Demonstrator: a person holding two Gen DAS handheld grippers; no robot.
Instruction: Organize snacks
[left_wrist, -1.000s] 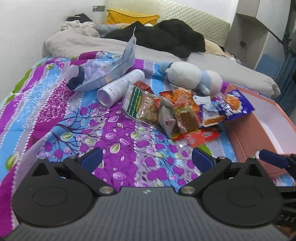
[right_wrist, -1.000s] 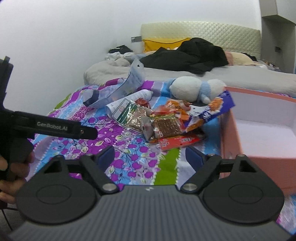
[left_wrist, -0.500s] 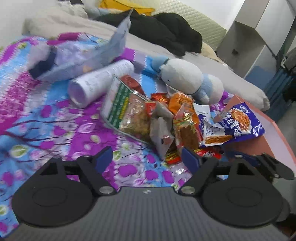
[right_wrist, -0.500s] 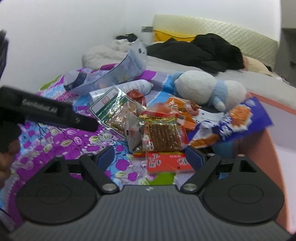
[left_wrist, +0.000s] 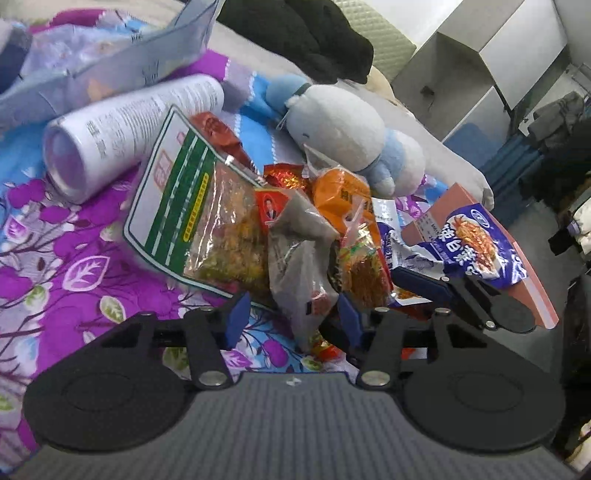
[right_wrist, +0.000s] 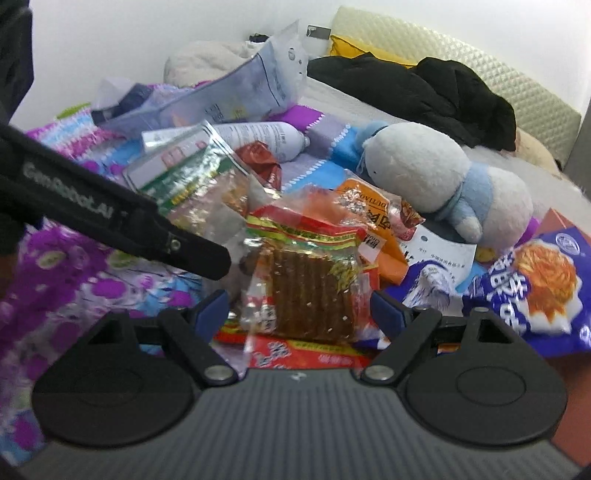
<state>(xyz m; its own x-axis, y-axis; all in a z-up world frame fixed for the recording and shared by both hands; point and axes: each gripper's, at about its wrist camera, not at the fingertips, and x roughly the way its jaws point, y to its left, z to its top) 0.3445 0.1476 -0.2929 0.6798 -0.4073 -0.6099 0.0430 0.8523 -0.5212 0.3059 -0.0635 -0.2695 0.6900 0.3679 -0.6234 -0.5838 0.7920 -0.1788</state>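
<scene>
Both grippers had been brought down and forward onto the snack pile since the earlier frames. Nearest, the left gripper (left_wrist: 291, 315) had its jaws just closing, with a grey crumpled packet (left_wrist: 299, 258) standing between the blue pads; contact could not be confirmed. The right gripper (right_wrist: 295, 308) was held wide apart astride a clear packet of brown strips (right_wrist: 306, 291), evidently to bracket it for pickup. Beyond lay the green-labelled bag (left_wrist: 192, 218), a blue packet (right_wrist: 532, 291) draped on the salmon box (left_wrist: 532, 291), and a plush toy (right_wrist: 428, 177).
</scene>
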